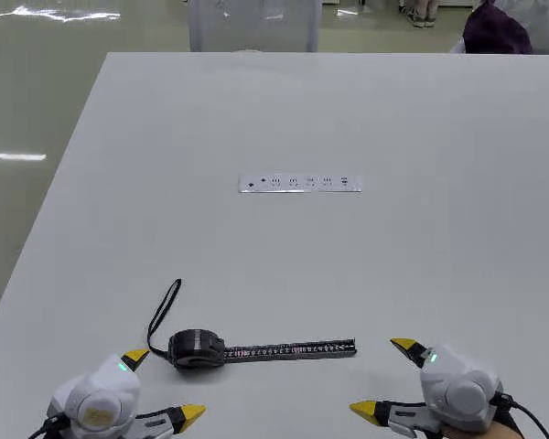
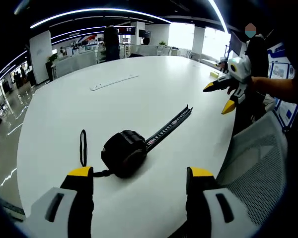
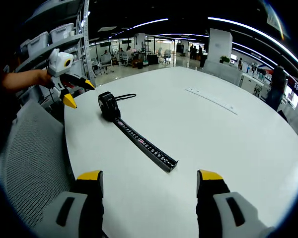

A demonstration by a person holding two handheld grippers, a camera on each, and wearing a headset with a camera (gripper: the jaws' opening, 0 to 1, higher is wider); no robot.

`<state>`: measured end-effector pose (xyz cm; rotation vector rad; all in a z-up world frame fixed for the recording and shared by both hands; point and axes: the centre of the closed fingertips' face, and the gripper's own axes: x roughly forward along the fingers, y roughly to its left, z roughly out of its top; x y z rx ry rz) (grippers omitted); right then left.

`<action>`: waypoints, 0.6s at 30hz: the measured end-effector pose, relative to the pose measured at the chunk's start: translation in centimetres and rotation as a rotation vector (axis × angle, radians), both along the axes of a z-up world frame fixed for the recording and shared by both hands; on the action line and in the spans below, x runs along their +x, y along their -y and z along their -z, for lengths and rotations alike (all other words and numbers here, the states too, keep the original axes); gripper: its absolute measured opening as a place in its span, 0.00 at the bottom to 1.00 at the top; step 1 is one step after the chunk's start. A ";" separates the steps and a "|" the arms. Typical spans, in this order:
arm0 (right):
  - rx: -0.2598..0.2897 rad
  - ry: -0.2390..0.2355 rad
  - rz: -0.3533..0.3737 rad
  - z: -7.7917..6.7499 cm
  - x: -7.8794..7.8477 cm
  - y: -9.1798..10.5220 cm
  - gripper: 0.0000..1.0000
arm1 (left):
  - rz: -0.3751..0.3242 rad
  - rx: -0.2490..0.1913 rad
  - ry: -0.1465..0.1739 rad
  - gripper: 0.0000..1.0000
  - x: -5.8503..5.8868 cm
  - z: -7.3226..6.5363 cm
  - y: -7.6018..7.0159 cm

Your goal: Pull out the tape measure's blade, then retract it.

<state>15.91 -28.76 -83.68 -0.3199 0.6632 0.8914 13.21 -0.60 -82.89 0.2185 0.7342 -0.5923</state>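
A black tape measure lies on the white table near its front edge, with a wrist strap looped to its left. Its dark blade lies drawn out flat to the right, ending in a hook. My left gripper stands open just in front of the case, touching nothing. My right gripper is open too, a short way in front of the blade's tip. Across the table, the left gripper and the right gripper face each other.
A white power strip lies flat in the middle of the table. Beyond the far edge stand a grey chair back and a person in dark clothes. A mesh chair sits at the near edge.
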 end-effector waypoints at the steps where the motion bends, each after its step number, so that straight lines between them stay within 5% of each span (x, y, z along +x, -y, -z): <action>1: 0.002 0.002 0.004 -0.1 -0.1 0.0 0.78 | -0.004 0.000 0.002 0.75 -0.1 0.0 0.1; 6: 0.010 0.004 0.031 -0.3 -0.6 -0.3 0.83 | -0.035 -0.002 -0.007 0.78 -0.7 0.2 0.3; 18: 0.046 0.017 0.090 -0.7 -2.1 -1.0 0.90 | -0.078 -0.024 0.040 0.86 -1.2 -0.4 1.3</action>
